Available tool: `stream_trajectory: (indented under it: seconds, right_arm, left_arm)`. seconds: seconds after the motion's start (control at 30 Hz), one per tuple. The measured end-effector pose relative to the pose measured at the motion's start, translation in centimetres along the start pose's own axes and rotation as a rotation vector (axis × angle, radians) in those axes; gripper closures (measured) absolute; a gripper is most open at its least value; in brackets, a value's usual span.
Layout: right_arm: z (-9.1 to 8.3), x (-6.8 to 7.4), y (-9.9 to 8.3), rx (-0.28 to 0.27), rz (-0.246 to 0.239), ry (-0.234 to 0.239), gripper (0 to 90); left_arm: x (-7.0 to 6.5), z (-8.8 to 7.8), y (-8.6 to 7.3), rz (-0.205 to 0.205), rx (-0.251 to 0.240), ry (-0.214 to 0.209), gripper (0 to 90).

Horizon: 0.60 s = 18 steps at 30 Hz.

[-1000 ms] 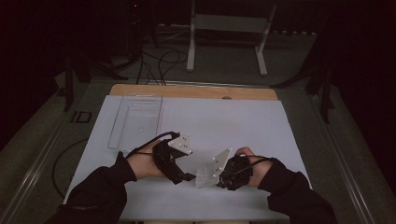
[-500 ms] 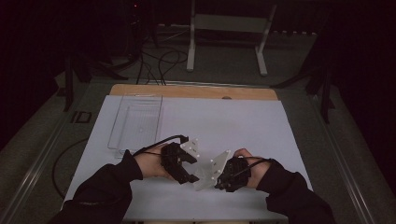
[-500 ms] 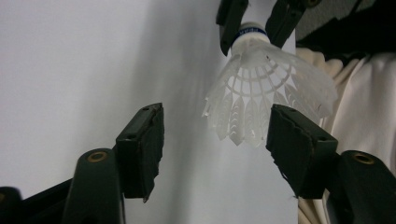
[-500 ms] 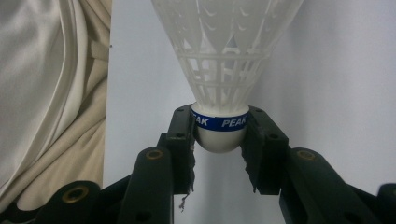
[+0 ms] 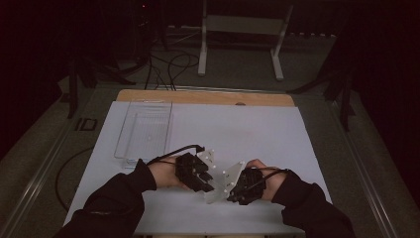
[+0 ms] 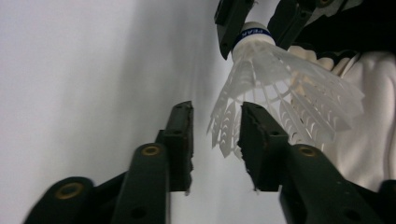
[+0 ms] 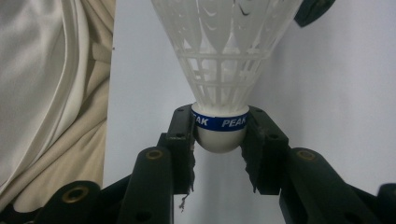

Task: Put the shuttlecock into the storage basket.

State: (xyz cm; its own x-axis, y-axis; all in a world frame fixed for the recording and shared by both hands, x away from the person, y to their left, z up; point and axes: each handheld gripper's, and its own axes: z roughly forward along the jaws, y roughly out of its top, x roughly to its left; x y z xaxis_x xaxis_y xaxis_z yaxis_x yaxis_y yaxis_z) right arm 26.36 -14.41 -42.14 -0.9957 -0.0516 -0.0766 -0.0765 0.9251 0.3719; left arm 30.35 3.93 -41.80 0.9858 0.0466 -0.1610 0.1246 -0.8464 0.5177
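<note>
Left gripper (image 6: 215, 140) nearer, jaws closing around shuttlecock (image 6: 275, 88) skirt; right gripper (image 7: 218, 140) clamping its cork.

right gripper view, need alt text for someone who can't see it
A white plastic shuttlecock stands with its rounded base clamped between the two black jaws of the right gripper, its skirt flaring upward. A blue band reading PEAK circles the base. Behind lies a white surface, with cream cloth bunched at the left.
</note>
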Motion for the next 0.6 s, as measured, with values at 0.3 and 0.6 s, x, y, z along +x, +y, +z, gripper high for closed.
stream_trajectory:
  seconds: [0.3,0.6]
  right_arm:
    - [0.18,0.12,0.13,-0.004,-0.004,0.006,65.5]
    - [0.40,0.16,0.09,0.000,0.003,0.004,65.3]
  left_arm:
    - [0.17,0.64,0.46,-0.002,0.003,-0.043,78.0]
    - [0.18,0.79,0.57,0.005,0.034,-0.068,90.0]
